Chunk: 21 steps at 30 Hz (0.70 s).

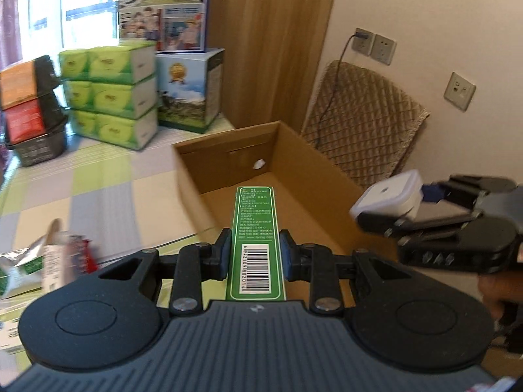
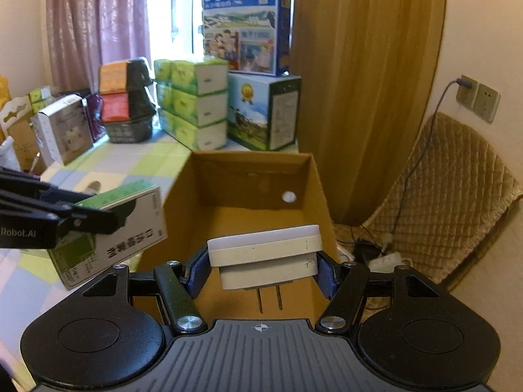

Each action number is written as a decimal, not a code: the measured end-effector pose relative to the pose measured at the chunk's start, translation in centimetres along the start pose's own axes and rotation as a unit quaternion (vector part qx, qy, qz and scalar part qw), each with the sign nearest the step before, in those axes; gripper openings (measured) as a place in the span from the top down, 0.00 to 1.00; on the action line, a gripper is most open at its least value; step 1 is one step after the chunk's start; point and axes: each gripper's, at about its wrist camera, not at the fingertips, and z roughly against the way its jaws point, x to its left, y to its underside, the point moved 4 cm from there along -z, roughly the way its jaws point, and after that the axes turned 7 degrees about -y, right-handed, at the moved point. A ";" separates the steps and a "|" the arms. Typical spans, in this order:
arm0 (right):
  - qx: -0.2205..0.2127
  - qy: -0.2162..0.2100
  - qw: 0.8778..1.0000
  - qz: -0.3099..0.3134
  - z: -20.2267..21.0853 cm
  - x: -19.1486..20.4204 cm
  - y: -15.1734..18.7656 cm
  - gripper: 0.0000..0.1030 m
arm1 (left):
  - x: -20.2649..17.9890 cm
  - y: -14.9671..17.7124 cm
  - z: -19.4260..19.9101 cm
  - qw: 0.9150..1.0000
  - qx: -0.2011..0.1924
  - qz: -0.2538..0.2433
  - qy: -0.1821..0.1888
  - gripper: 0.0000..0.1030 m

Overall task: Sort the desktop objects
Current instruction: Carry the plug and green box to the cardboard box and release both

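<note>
My left gripper point(image 1: 256, 254) is shut on a long green carton point(image 1: 255, 228) with a barcode, held over the near rim of an open cardboard box point(image 1: 225, 166). From the right wrist view the same green carton point(image 2: 111, 228) hangs left of the cardboard box point(image 2: 248, 179) in the left gripper point(image 2: 81, 219). My right gripper point(image 2: 263, 268) is shut on a white plug-in adapter point(image 2: 266, 254) with two prongs pointing down, held above the box. In the left wrist view the right gripper point(image 1: 415, 209) and the white adapter point(image 1: 387, 197) hover over the box's right wall.
Green tissue packs point(image 1: 111, 94), milk cartons point(image 1: 186, 88) and a black basket point(image 1: 39, 147) with orange packets stand at the back of the checked tablecloth point(image 1: 98, 179). Snack packets point(image 1: 39, 264) lie at left. A quilted chair point(image 2: 441, 196) and wall sockets point(image 2: 477, 98) are on the right.
</note>
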 end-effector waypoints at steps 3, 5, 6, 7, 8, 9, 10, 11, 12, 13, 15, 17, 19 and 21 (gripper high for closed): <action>0.006 0.005 1.000 -0.008 -0.4 -1.2 0.7 0.39 | -1.5 -0.5 -1.5 1.000 0.002 0.003 0.008 0.76; 0.009 0.005 1.000 -0.012 -1.0 -1.7 0.9 0.39 | -2.2 -0.5 -2.4 1.000 0.005 0.002 0.012 0.76; 0.011 0.006 1.000 -0.012 -1.0 -2.0 1.1 0.39 | -2.5 -0.4 -2.7 1.000 0.006 0.003 0.014 0.76; 0.012 0.007 1.000 -0.012 -1.2 -2.1 1.2 0.39 | -2.7 -0.5 -3.2 1.000 0.007 0.004 0.016 0.76; 0.013 0.007 1.000 -0.011 -1.4 -2.2 1.3 0.39 | -2.9 -0.5 -3.5 1.000 0.008 0.006 0.018 0.76; 0.014 0.007 1.000 -0.011 -1.8 -2.2 1.2 0.39 | -3.1 -0.4 -3.8 1.000 0.009 0.006 0.019 0.76; 0.015 0.006 1.000 -0.011 -2.0 -2.3 1.3 0.39 | -3.2 -0.4 -4.2 1.000 0.010 0.006 0.021 0.76; 0.016 0.004 1.000 -0.011 -2.1 -2.3 1.4 0.39 | -3.3 -0.2 -4.5 1.000 0.011 0.007 0.024 0.76; 0.017 0.003 1.000 -0.012 -2.2 -2.4 1.5 0.39 | -3.3 -0.2 -4.8 1.000 0.013 0.010 0.026 0.76; 0.018 0.003 1.000 -0.012 -2.4 -2.4 1.5 0.39 | -3.3 -0.1 -5.0 0.999 0.015 0.011 0.026 0.76; 0.019 0.001 1.000 -0.014 -2.6 -2.5 1.6 0.39 | -3.2 0.0 -5.1 1.000 0.014 0.008 0.022 0.76; 0.019 -0.001 1.000 -0.015 -2.7 -2.5 1.7 0.39 | -3.1 0.1 -4.8 1.000 0.011 0.003 0.019 0.76; 0.020 -0.004 1.000 -0.015 -2.9 -2.4 1.8 0.39 | -2.7 0.2 -4.4 1.000 0.008 0.003 0.013 0.76; 0.021 -0.008 1.000 -0.015 -3.0 -2.1 1.9 0.39 | -2.2 0.3 -3.9 1.000 0.004 0.006 0.008 0.76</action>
